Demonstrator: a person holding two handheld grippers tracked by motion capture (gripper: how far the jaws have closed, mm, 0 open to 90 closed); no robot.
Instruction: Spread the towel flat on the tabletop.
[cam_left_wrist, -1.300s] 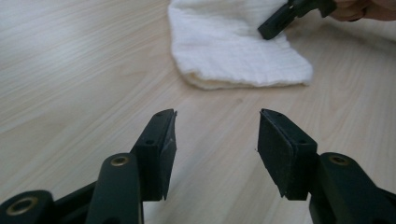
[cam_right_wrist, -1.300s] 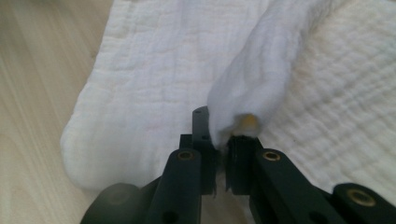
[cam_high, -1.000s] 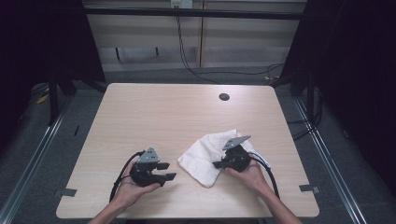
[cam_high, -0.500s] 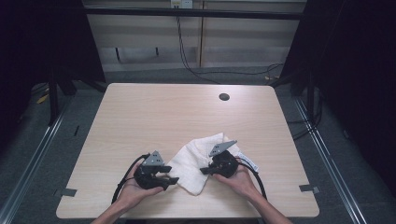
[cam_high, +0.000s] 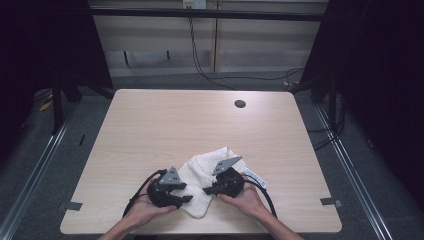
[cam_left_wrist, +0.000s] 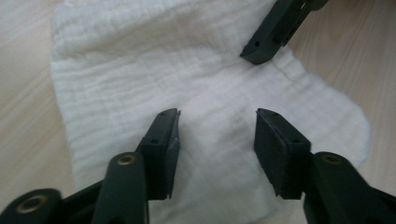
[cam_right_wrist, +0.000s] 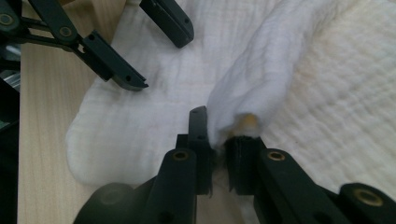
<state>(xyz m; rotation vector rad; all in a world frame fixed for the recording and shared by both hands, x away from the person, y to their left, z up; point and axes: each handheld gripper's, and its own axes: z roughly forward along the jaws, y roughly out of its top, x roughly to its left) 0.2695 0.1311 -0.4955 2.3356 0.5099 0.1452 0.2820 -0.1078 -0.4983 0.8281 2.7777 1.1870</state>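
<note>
A white cloth (cam_high: 205, 182) lies crumpled near the front edge of a pale wooden surface (cam_high: 150, 130), between a person's two hands, each holding a black gripper. The cloth looks like thin, crinkled gauze: light, limp and easily bunched, so it will probably sag and fold wherever it is lifted rather than keep any shape. An edge or a corner seems the best place to take hold, since a pinch in the middle would only raise a peak. The right gripper (cam_right_wrist: 219, 140) pinches a raised fold of the cloth (a tall ridge stands up from between its jaws), though its jaws have just been easing apart and the hold looks loose. The left gripper (cam_left_wrist: 217, 126) hangs over the flat part of the cloth with its jaws spread; they have just been closing somewhat, with fabric beneath them but nothing pressed between the pads. From the high view, the left gripper (cam_high: 167, 189) and right gripper (cam_high: 225, 182) sit close together over the cloth.
</note>
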